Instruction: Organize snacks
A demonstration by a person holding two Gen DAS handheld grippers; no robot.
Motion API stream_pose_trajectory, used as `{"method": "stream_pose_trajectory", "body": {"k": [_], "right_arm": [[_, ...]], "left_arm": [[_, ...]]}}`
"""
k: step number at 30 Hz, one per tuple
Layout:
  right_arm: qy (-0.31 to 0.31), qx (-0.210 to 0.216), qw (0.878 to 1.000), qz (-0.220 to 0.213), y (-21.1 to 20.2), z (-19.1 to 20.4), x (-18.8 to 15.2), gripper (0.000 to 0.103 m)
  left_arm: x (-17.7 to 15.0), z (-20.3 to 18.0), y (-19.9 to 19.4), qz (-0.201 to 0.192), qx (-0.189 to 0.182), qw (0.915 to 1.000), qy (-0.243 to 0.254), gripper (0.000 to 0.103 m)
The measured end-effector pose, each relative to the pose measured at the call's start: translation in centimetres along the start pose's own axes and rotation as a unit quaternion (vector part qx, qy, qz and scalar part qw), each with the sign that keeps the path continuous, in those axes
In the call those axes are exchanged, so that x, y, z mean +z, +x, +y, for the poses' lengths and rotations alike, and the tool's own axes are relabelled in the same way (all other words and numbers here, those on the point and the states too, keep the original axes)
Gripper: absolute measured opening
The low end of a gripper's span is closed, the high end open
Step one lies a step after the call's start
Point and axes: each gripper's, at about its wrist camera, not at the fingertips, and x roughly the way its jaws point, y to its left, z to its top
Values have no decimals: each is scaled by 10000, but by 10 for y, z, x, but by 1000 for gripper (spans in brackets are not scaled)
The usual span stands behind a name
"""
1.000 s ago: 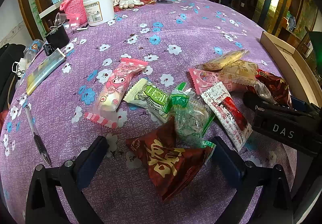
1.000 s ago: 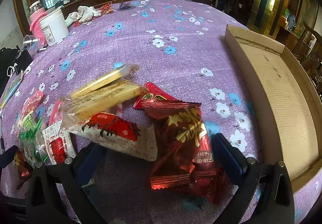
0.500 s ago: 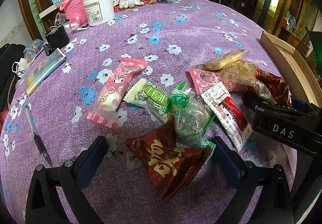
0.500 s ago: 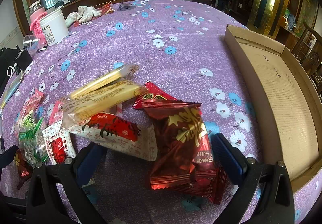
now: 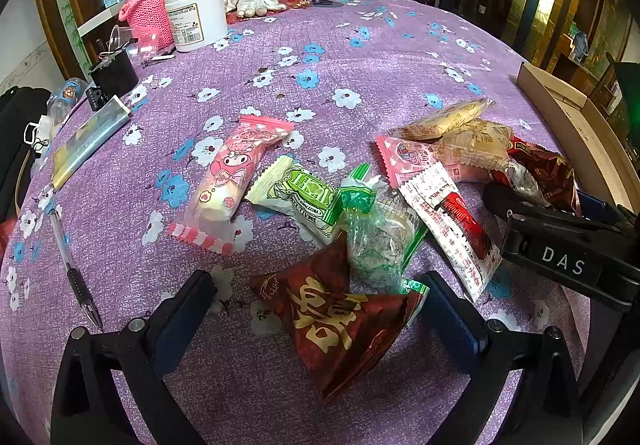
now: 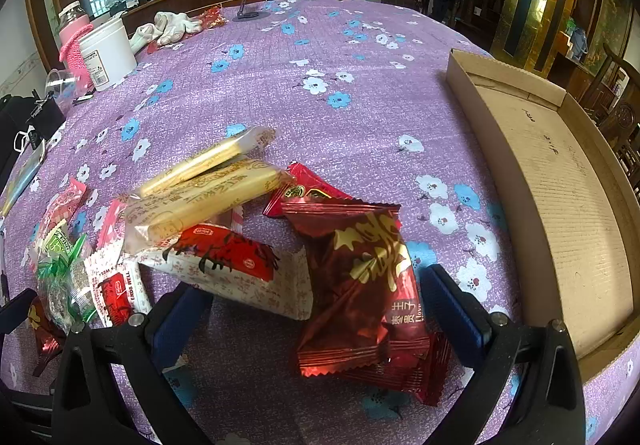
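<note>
- Nothing has shifted over the last second: the left gripper (image 5: 316, 317) and right gripper (image 6: 316, 309) hover low, fingers spread wide, gripping nothing, so sorting has probably not begun.
- Nearest, a crinkly dark-red foil packet (image 5: 336, 321) lies between the left fingers; a glossy maroon packet (image 6: 356, 285) between the right.
- Beyond on the desk (image 5: 360, 57): flat yellow wafer packs (image 6: 208, 197), a pink pillow-shaped packet (image 5: 230, 181).
- Farther right, the shallow corrugated cardboard tray (image 6: 560, 213) looks empty.

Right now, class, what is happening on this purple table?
A person holds two open grippers over a heap of wrapped snacks. The left gripper straddles a dark red packet; the right gripper straddles another red packet. Neither is gripped yet. The cardboard box at the right holds no snacks.
</note>
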Motion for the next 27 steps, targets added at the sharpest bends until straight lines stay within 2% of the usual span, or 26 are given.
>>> {"method": "stream_pose_trajectory", "body": {"k": [18, 22, 25, 27], "right_arm": [[-48, 23, 10000, 34, -2, 2, 1, 102], [-382, 271, 9973, 568, -2, 3, 8, 103], [-570, 534, 9955, 539, -18, -5, 9, 100], [-663, 750, 9939, 454, -38, -13, 10, 101]], "left_arm": [[0, 0, 0, 0, 0, 10000, 0, 102], [0, 0, 0, 1, 0, 10000, -1, 102], [0, 1, -1, 44, -76, 9999, 121, 102], [1, 2, -2, 272, -166, 9991, 279, 102]]}}
